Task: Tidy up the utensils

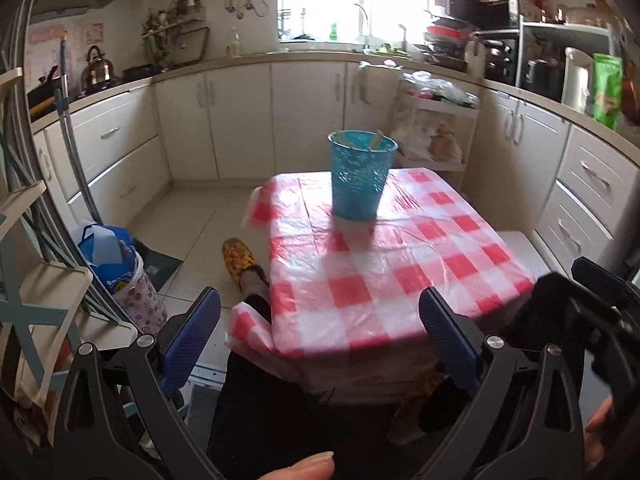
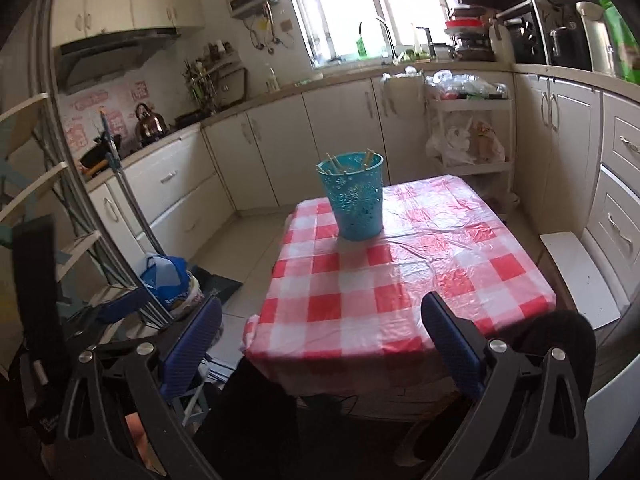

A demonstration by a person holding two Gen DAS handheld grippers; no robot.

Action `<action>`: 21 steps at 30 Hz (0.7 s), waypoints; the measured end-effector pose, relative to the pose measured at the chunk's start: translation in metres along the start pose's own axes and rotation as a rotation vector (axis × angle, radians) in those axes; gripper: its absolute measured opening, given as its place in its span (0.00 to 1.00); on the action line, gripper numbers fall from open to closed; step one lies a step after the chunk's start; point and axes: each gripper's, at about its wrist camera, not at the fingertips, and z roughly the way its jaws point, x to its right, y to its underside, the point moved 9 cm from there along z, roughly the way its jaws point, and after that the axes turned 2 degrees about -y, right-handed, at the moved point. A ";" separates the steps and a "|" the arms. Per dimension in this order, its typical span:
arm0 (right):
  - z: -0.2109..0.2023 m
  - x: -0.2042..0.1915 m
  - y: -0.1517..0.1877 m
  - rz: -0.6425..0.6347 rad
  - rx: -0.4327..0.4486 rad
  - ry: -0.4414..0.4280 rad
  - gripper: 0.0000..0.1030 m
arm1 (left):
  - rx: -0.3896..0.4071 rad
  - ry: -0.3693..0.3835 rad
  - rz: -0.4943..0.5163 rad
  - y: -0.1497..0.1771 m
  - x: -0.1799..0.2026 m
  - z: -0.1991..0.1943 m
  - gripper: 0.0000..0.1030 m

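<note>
A teal perforated holder point(image 1: 360, 176) point(image 2: 354, 196) stands upright at the far end of a small table with a red-and-white checked cloth point(image 1: 400, 272) point(image 2: 400, 280). Pale wooden utensil tips point(image 1: 376, 138) point(image 2: 368, 157) stick out of its rim. My left gripper point(image 1: 320, 340) is open and empty, held back over the table's near edge, far from the holder. My right gripper point(image 2: 322, 344) is open and empty too, also back at the near edge. Part of the right gripper point(image 1: 580, 312) shows at the right of the left wrist view.
White kitchen cabinets point(image 1: 240, 120) run around the room. A white trolley with bags point(image 2: 468, 136) stands behind the table. A bagged bin point(image 1: 120, 276) and a shelf rack point(image 1: 36, 280) sit at the left. A person's slippered foot point(image 1: 240, 258) and dark trouser legs point(image 1: 272, 400) are by the table.
</note>
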 end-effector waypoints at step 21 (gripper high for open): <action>-0.022 0.017 0.014 0.078 0.018 0.028 0.93 | 0.019 -0.062 0.003 0.003 0.004 -0.019 0.93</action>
